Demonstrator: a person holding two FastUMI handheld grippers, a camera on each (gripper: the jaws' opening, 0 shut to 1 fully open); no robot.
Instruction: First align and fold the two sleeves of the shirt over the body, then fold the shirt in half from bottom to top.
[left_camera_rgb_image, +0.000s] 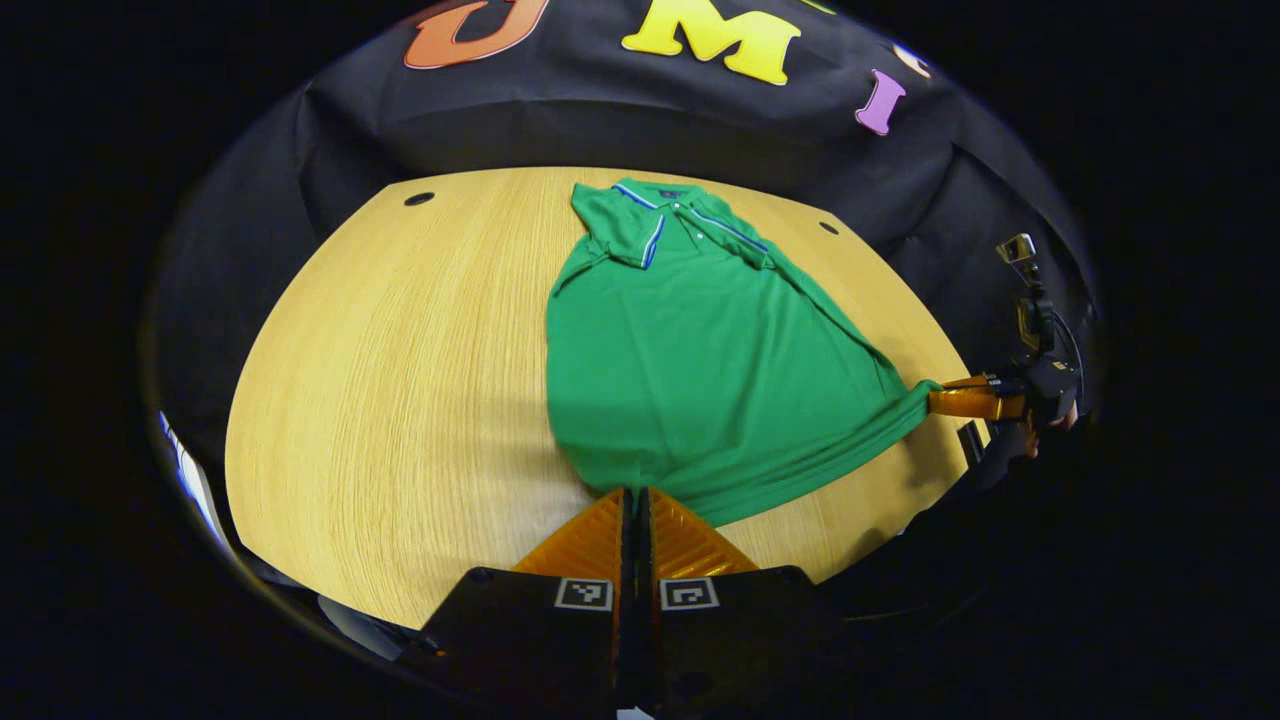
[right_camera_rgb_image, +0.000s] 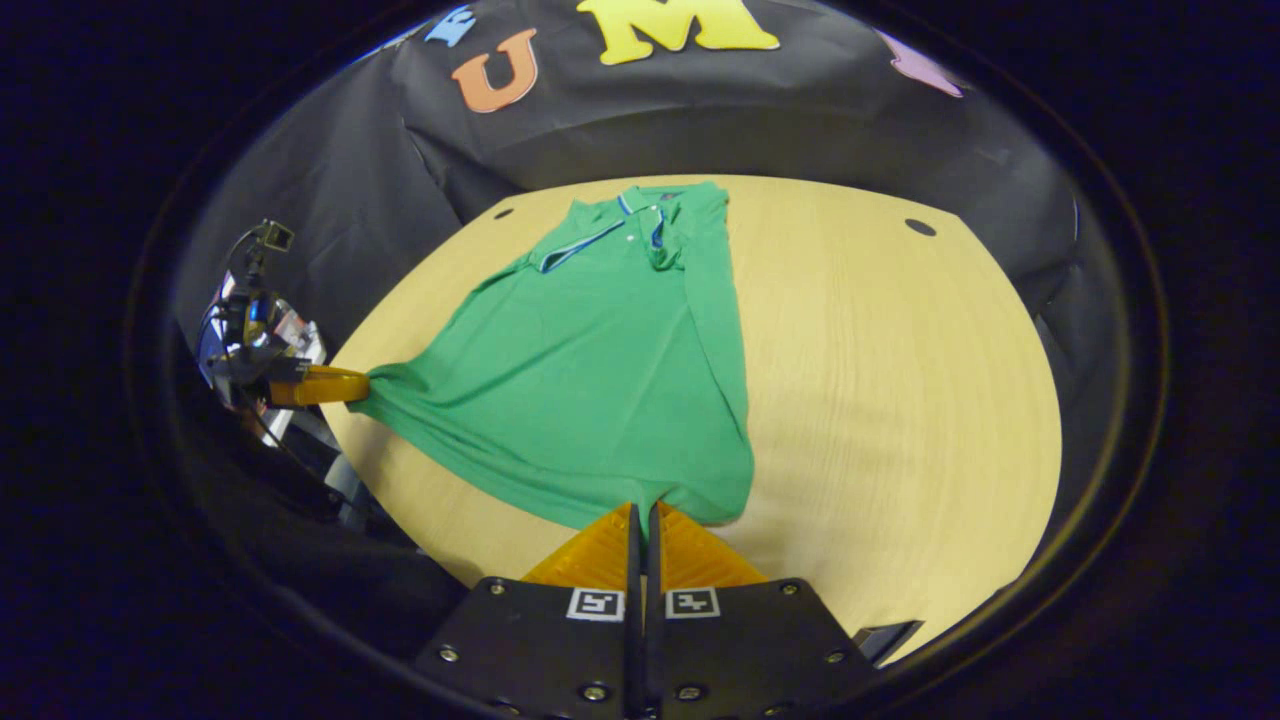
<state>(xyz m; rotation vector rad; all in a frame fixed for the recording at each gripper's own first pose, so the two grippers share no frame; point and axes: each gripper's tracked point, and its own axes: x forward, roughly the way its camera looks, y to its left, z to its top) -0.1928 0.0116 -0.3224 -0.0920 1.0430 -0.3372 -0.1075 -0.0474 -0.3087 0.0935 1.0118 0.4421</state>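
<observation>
A green polo shirt (left_camera_rgb_image: 690, 360) lies on the wooden table (left_camera_rgb_image: 400, 380), its collar (left_camera_rgb_image: 668, 195) at the far end. Both sleeves rest folded onto the body. My left gripper (left_camera_rgb_image: 634, 492) is shut on one bottom corner of the hem, near the table's front edge. In the left gripper view the right gripper (left_camera_rgb_image: 935, 397) is shut on the other bottom corner, pulling the hem taut. In the right gripper view the shirt (right_camera_rgb_image: 590, 380) stretches between my right gripper (right_camera_rgb_image: 643, 508), shut on the hem, and the left gripper (right_camera_rgb_image: 365, 384) at the far left.
Bare wood spreads to the left of the shirt in the left gripper view and over the table (right_camera_rgb_image: 900, 380) to its right in the right gripper view. Small dark holes (left_camera_rgb_image: 419, 198) (left_camera_rgb_image: 828, 228) mark the far corners. The black cloth wall rises behind.
</observation>
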